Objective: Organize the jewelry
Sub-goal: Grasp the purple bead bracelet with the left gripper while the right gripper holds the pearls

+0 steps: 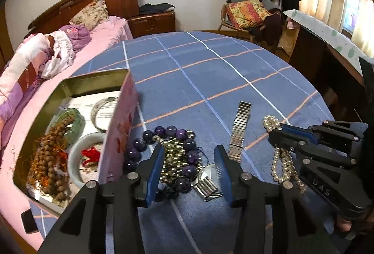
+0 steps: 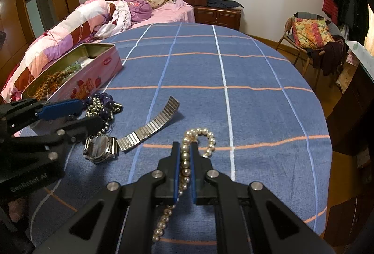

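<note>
My right gripper (image 2: 185,149) is shut on a pearl necklace (image 2: 185,161) lying on the blue checked cloth; it also shows in the left wrist view (image 1: 284,164), with the right gripper (image 1: 274,130) at the right. My left gripper (image 1: 190,156) is open above a pile of purple beads (image 1: 187,144) and a gold bead chain (image 1: 174,156), with a silver watch (image 1: 238,132) beside it. In the right wrist view the left gripper (image 2: 77,114) is at the left, by the watch (image 2: 100,149). A pink tin box (image 1: 119,135) holds brown beads, bangles and a red tassel.
The cloth-covered round table (image 2: 233,67) stands next to a bed with pink bedding (image 2: 70,27). A nightstand (image 2: 217,14) is behind, a chair with clothes (image 2: 313,39) at the right, and a dark desk (image 1: 327,62) at the far right.
</note>
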Motion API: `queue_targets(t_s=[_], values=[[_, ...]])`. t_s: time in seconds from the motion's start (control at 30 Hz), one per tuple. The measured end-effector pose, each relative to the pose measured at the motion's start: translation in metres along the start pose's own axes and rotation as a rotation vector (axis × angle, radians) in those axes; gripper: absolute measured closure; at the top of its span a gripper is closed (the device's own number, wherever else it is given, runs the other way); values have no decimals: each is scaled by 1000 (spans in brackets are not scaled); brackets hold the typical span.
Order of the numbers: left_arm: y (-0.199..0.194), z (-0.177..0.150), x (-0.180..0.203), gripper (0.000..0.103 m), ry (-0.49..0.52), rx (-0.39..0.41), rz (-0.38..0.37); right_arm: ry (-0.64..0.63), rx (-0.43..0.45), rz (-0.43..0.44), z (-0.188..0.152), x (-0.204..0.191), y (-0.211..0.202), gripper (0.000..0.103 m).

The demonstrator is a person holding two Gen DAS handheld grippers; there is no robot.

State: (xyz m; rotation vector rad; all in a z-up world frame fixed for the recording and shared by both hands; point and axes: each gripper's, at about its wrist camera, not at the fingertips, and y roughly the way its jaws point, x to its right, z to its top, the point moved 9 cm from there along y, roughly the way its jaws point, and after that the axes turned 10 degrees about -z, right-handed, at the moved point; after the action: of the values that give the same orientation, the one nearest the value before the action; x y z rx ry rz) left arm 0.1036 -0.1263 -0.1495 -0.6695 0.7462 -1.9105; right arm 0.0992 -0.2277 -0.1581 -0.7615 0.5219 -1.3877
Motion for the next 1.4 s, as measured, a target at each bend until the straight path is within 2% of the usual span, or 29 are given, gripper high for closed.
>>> queue_targets(t_s=[0.13,0.33,0.4,0.47,0.53,0.57,0.6,0.83,0.97,1.07,1.13,1.4], values=[[0,-2,-4,58,-10,-12,9,0,0,-1,0,-1,0,93],[-30,9,-8,58,-24,74,20,-9,1,-5,0,-4,0,92],[-32,5,-2,58,-10,68,4,-10,0,-4,0,-5,0,92],[-24,-4,5,58,22,28,-2,-7,0,-1,0,-5,0,92],[-14,-10,7,66,28,-9,-3,-8,0,0,0,-6,0,92],[-10,-12,4,76,17,-25,-12,-8,0,0,0,-6,0,92],[-6,-13,1,80,5,-36,-19,-9,0,0,0,-6,0,92],[1,-17,-3,82,-33,-63,-56,-8,0,-1,0,-6,0,92],[1,-18,1,82,-24,-61,-50,-10,0,-3,0,-6,0,92],[2,-18,6,89,-1,-63,-54,-10,0,-1,0,-6,0,92],[0,-18,9,89,15,-62,-42,-8,2,1,0,-6,0,92],[-41,6,4,90,25,64,-29,15,33,22,3,-1,-6,93]])
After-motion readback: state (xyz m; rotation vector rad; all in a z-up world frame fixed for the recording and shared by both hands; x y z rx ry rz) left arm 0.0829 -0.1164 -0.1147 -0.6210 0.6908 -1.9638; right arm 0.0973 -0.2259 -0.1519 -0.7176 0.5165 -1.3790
